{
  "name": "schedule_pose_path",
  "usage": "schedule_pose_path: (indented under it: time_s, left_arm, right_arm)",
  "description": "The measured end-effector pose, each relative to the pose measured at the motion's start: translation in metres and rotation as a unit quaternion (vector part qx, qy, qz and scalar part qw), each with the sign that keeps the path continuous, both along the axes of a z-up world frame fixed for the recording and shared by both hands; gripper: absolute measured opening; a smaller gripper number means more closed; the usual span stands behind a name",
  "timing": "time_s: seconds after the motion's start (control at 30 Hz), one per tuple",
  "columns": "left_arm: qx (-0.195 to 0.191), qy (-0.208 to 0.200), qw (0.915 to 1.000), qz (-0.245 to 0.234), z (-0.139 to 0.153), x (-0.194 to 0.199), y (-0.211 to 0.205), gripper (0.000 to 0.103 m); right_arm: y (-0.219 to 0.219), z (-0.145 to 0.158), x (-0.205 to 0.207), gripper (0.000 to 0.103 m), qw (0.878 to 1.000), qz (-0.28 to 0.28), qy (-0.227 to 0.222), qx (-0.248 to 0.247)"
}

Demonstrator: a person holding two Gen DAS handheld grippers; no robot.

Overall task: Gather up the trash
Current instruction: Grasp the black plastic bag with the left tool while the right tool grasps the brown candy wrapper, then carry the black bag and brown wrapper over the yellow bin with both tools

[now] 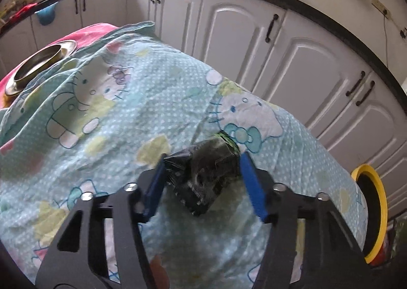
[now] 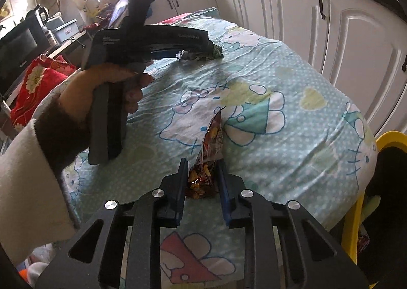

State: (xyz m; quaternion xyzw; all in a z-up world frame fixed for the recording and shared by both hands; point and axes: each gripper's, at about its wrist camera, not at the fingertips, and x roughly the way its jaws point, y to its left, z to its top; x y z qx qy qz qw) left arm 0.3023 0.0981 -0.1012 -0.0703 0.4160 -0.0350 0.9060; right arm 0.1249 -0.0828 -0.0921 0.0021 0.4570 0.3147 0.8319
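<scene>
On cartoon-cat sheet [image 2: 292,121]: unreadable wrappers [image 2: 206,161]

A table draped in a pale teal cartoon-print cloth [image 1: 142,100] carries everything. Near its far left corner, where a pink cloth [image 1: 84,30] shows under the teal one, stands a steel bowl [image 1: 38,62]. A dark crumpled wrapper [image 1: 203,177] lies toward the right edge, well apart from the bowl. A red-and-yellow snack packet [image 2: 207,161] lies near the front edge, its narrow end pointing toward the middle.
</scene>
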Motion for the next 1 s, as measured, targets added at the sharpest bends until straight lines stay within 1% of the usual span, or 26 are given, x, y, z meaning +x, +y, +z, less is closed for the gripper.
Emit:
schedule_pose_path:
  time_s: [0.03,0.07,0.1,0.13,0.2,0.27,0.4,0.57,0.83,1.0]
  left_arm:
    - [0.004,0.0,1.0,-0.003,0.0,-0.002,-0.002,0.033]
    - [0.001,0.0,0.9999,-0.012,-0.001,-0.004,-0.005,0.026]
    - [0.001,-0.001,0.9999,-0.016,0.0,-0.007,-0.008,0.022]
    - [0.001,-0.002,0.9998,-0.02,0.0,-0.01,-0.011,0.018]
    - [-0.002,-0.005,0.9996,-0.029,0.001,-0.015,-0.016,0.013]
    - [0.004,-0.007,0.9993,-0.037,0.002,-0.02,-0.023,0.011]
    - [0.0,-0.018,0.9984,-0.055,0.008,-0.036,-0.039,0.01]
    - [-0.003,-0.029,0.9971,-0.07,0.016,-0.054,-0.058,0.01]
    - [0.004,-0.04,0.9944,-0.098,0.027,-0.074,-0.091,0.01]
    - [0.005,-0.048,0.9918,-0.118,0.035,-0.084,-0.111,0.01]
  right_arm:
    - [0.0,0.0,-0.002,0.022,1.0,0.001,0.0,0.0]
    - [0.0,0.001,-0.003,0.021,1.0,0.001,0.0,0.001]
    - [-0.001,0.001,-0.005,0.02,1.0,0.001,0.001,0.003]
    - [-0.001,0.002,-0.005,0.014,1.0,0.002,0.002,0.005]
    - [-0.004,0.004,-0.006,0.013,1.0,0.002,0.004,0.01]
    - [-0.008,0.005,-0.008,0.013,1.0,0.001,0.006,0.015]
    - [-0.02,0.009,-0.011,0.012,1.0,-0.004,0.007,0.022]
    - [-0.047,0.019,-0.012,0.012,1.0,-0.021,-0.007,0.023]
    - [-0.109,0.032,-0.003,0.012,0.996,-0.085,-0.021,0.022]
    - [-0.139,0.038,-0.001,0.012,0.992,-0.116,-0.035,0.022]
